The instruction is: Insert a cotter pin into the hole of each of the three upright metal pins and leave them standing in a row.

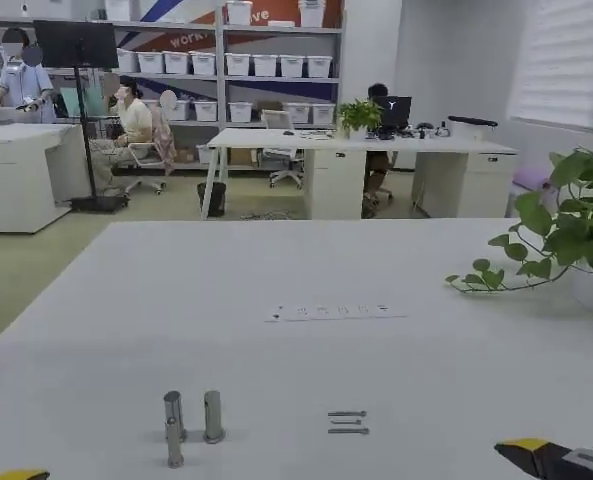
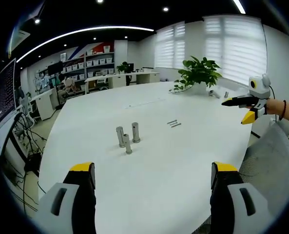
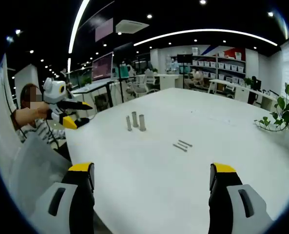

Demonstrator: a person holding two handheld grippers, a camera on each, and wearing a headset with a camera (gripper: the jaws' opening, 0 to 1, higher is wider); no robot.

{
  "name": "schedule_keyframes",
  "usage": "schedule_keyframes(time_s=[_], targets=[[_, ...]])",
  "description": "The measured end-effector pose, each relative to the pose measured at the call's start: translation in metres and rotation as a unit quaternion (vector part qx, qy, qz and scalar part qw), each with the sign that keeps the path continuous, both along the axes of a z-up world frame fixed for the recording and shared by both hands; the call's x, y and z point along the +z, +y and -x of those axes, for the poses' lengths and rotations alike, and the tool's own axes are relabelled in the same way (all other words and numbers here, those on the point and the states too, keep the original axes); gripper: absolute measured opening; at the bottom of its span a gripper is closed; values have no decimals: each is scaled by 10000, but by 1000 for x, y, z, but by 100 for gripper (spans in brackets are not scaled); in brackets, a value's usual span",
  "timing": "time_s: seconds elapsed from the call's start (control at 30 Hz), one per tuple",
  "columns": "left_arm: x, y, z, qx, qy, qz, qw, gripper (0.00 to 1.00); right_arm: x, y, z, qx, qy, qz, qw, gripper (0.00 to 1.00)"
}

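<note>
Currently metal pins point(image 1: 213, 415) upright; cotter pins point(image 1: 347, 421) flat; left gripper point(image 2: 153, 168), right gripper point(image 3: 152, 168) spread.

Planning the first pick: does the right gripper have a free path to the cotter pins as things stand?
Probably yes. The right gripper is open, and bare table lies between it and the cotter pins; the upright metal pins stand apart, farther off.

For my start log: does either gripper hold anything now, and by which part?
Nothing is held: the left gripper and the right gripper are open, empty, above the table.
</note>
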State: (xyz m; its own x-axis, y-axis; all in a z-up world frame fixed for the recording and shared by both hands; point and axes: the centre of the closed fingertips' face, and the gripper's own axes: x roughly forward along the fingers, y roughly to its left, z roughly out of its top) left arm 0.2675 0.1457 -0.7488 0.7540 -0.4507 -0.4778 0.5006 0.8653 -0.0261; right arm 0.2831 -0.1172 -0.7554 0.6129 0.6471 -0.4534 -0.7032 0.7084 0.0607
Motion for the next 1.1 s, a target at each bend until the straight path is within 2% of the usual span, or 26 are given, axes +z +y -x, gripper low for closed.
schedule_keyframes(time_s=[0.23, 0.4, 0.67, 0.83, 0.97, 1.1], targets=[[-2, 2, -1, 23, 66, -35, 10000, 99, -3, 1, 1, 14, 28, 47, 10000, 100], [-1, 0, -4, -9, 36, -94, 9999, 99, -2, 3, -1, 8, 28, -34, 10000, 100], [-3, -2, -9, -12, 70, -142, 9999, 99, -3, 5, -7, 16, 13, -14, 10000, 100], [-4, 1, -13, 32, 40, -121, 9999, 99, -4, 7, -11, 16, 14, -43, 10000, 100], [-6, 3, -16, 51, 81, -143, 9999, 99, -5, 7, -15, -22, 10, -26, 10000, 100], [-5, 4, -18, 65, 39, -142, 9999, 99, -5, 7, -18, -47, 7, -42, 10000, 99]])
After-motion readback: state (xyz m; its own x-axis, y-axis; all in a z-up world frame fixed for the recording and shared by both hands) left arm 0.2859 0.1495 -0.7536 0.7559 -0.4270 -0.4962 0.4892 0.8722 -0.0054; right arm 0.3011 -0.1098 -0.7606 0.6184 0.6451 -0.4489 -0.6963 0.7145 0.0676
